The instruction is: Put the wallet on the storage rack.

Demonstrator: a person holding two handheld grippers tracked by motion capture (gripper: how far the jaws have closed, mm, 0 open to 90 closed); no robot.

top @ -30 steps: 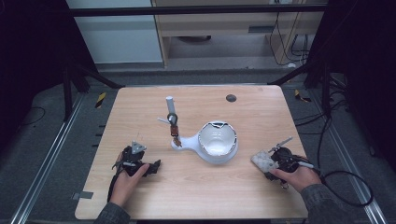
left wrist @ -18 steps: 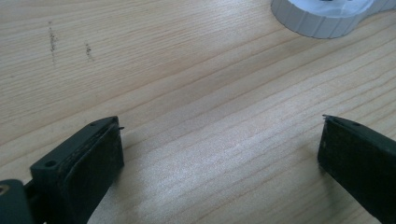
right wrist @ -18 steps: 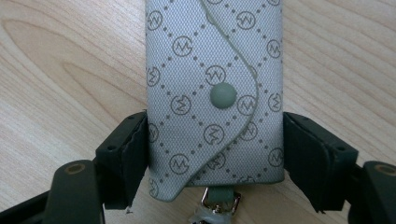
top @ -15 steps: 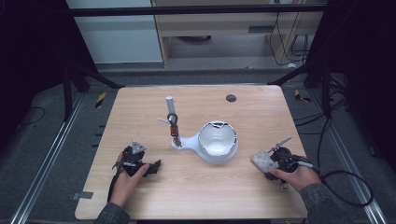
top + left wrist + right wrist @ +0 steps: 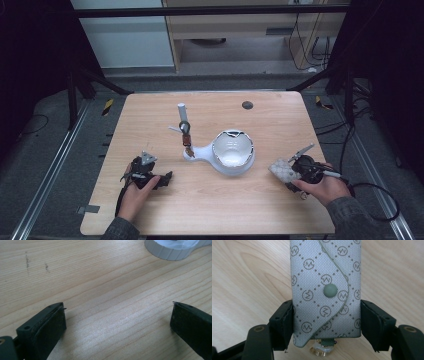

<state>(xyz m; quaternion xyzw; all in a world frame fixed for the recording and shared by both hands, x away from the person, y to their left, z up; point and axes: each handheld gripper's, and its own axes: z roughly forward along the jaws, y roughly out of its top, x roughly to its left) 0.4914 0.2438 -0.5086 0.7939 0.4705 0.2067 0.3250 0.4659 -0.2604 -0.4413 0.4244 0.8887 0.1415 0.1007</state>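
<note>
In the high view, a wooden table (image 5: 210, 210) carries a white stand (image 5: 227, 159) near its middle: a round bowl part with a cracked-looking rim, and a small arm at its left with an upright post and a dark ring on it. A small white tube (image 5: 181, 107) stands behind the post, and a dark round spot (image 5: 247, 105) lies farther back on the table. The left gripper (image 5: 162, 178) rests low on the near left part of the table, held by the person's left hand (image 5: 134, 194). The right gripper (image 5: 282, 171) lies at the near right, held by the right hand (image 5: 325, 186), with a grey patterned pouch (image 5: 280, 170) at its front, just right of the stand. In the left gripper view, the two black jaws stand wide apart over bare wood with nothing between them, and the ribbed white edge of the stand (image 5: 172, 251) shows at the top. In the right gripper view, the jaws press on both sides of the pouch (image 5: 325, 285), which has a curved flap closed with a round snap button (image 5: 329, 290); a small metal piece sticks out below the lower end of the pouch.
</note>
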